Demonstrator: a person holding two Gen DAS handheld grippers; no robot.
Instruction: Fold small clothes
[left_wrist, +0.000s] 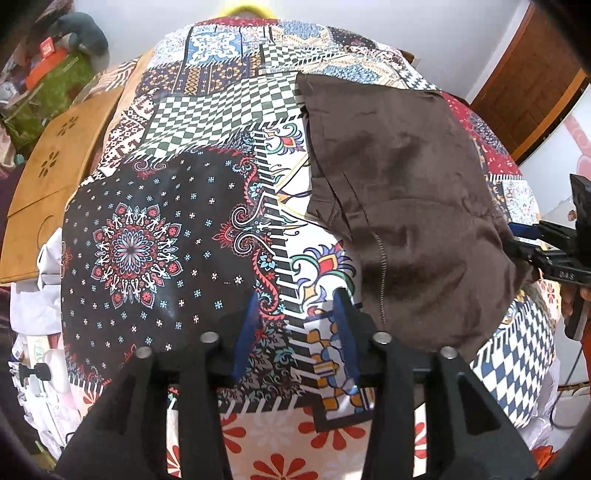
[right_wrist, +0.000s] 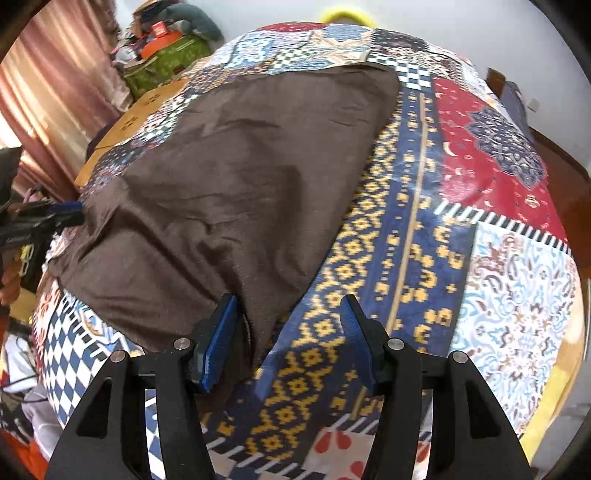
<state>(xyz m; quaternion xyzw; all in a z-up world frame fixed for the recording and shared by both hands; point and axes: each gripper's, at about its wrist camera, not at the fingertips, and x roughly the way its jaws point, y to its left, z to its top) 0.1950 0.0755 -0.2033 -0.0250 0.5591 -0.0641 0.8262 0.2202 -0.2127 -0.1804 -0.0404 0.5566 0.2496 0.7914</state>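
Left gripper (left_wrist: 297, 332) hangs over the patchwork bedspread (left_wrist: 155, 229) in its own view, jaws partly apart with only printed cloth showing between the blue pads; it holds nothing; the brown garment (left_wrist: 402, 206) lies flat from about one to four o'clock of it, clear of the fingers. By my reading a fold is laid and the next grasp is being set up — the call now is to pick a free edge and pinch it cleanly, without catching the bedspread. At three o'clock the right gripper (left_wrist: 546, 251) shows side-on at the garment's rim.

Right gripper (right_wrist: 288, 332), in its own view, also stands partly open and unclamped; the garment's near corner lies just beside its left pad (right_wrist: 218, 343), something the other view hides; the left gripper (right_wrist: 48, 221) appears at nine o'clock.
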